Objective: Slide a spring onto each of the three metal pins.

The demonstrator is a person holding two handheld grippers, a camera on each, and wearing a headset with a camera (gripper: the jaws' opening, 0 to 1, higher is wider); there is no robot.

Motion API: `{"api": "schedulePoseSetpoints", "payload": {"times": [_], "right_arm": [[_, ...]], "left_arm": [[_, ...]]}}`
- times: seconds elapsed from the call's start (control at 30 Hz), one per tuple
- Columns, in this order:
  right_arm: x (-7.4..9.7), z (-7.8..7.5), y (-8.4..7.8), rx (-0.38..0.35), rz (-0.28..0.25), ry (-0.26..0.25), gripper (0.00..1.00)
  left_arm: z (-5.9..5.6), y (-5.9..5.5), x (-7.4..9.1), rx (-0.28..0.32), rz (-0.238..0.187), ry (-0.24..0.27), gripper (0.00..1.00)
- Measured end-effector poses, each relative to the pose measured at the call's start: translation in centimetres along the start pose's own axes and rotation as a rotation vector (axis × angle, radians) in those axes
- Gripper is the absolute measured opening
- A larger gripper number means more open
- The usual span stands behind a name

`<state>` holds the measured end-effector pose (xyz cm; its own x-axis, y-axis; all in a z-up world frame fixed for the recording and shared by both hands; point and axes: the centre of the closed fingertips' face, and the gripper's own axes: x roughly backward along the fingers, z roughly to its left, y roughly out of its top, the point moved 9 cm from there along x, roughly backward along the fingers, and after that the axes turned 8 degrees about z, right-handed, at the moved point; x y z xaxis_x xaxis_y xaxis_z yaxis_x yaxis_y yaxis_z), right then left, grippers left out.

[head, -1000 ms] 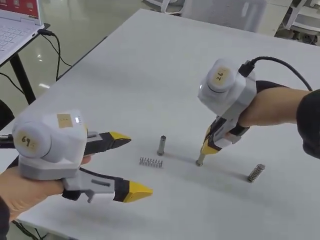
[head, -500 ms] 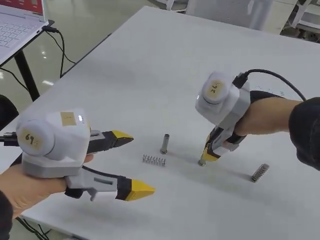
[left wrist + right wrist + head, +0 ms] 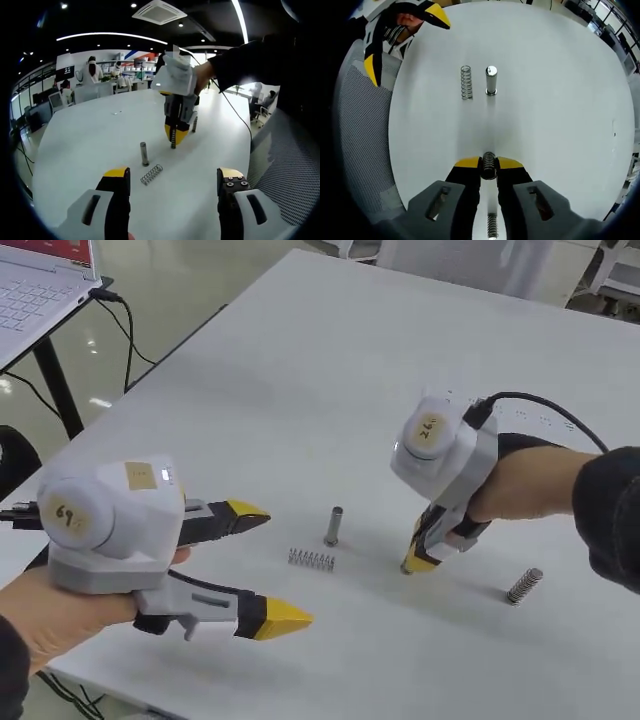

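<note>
My right gripper (image 3: 417,562) points down at the white table, shut on a spring (image 3: 489,165) that sits around an upright pin (image 3: 173,142). Left of it a bare metal pin (image 3: 333,525) stands upright, also seen as the pin (image 3: 491,80) in the right gripper view. A loose spring (image 3: 311,559) lies beside that pin. Another spring (image 3: 524,586) lies on the table to the right; whether a pin is inside it I cannot tell. My left gripper (image 3: 278,563) hovers open at the near left, with nothing between its jaws.
The white table (image 3: 330,370) has its left edge close to my left hand. A laptop (image 3: 40,280) sits on a side stand at the far left. A black cable (image 3: 540,410) trails from the right gripper.
My right gripper has sunk lower over the pin, so less of the pin shows under its tips. The left gripper has stayed where it was.
</note>
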<state>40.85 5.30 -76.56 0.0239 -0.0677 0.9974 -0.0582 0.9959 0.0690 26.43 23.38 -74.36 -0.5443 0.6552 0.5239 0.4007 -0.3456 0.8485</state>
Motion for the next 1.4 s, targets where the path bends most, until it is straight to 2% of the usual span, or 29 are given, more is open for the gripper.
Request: {"api": "schedulePoseSetpoints", "payload": {"times": [0.47,0.83,1.07,1.4], "right_arm": [[-0.3,0.0,-0.3,-0.008,-0.001,-0.005,0.17],[0.6,0.1,0.0,-0.007,-0.036,-0.022,0.21],[1.4,0.4,0.7,0.01,-0.059,-0.043,0.21],[2.2,1.4,2.8,0.057,-0.103,-0.053,0.22]], "left_arm": [[-0.1,-0.1,-0.1,0.001,0.002,-0.004,0.69],[-0.2,-0.1,-0.1,0.0,0.006,-0.004,0.69],[-0.2,-0.1,0.0,-0.003,0.006,-0.002,0.68],[-0.1,-0.1,0.0,-0.005,0.01,0.001,0.68]]}}
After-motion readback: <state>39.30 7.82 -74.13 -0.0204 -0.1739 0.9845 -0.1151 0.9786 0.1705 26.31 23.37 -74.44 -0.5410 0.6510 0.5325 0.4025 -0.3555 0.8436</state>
